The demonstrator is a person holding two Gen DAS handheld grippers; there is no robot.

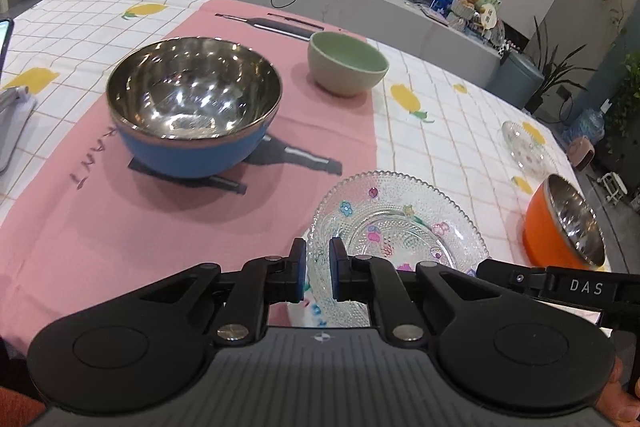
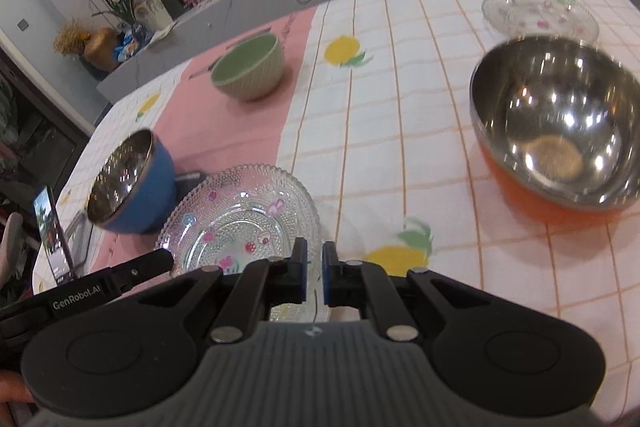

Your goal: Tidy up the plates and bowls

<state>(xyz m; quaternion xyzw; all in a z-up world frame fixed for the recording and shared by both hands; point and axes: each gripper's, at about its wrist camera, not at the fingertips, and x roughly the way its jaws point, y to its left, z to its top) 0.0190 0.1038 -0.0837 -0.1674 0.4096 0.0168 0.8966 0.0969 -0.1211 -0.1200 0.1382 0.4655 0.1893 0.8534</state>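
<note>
Gripping one glass plate (image 1: 400, 227) from both sides, your left gripper (image 1: 318, 277) and right gripper (image 2: 315, 277) have jaws clamped on its rim, near the blue bowl (image 1: 192, 111) on the tabletop (image 1: 440, 147).

"DAS" shows in pale capitals on the black arm of the right gripper (image 1: 582, 285) where it reaches in at the right edge of the left wrist view. "GenRobot.AI" stands in pale letters on the black arm of the left gripper (image 2: 76, 303) at the left edge of the right wrist view. On the pink cloth (image 1: 160, 211), purple capitals read upside down as "RANT", the start running under the blue bowl (image 1: 192, 115).
</note>
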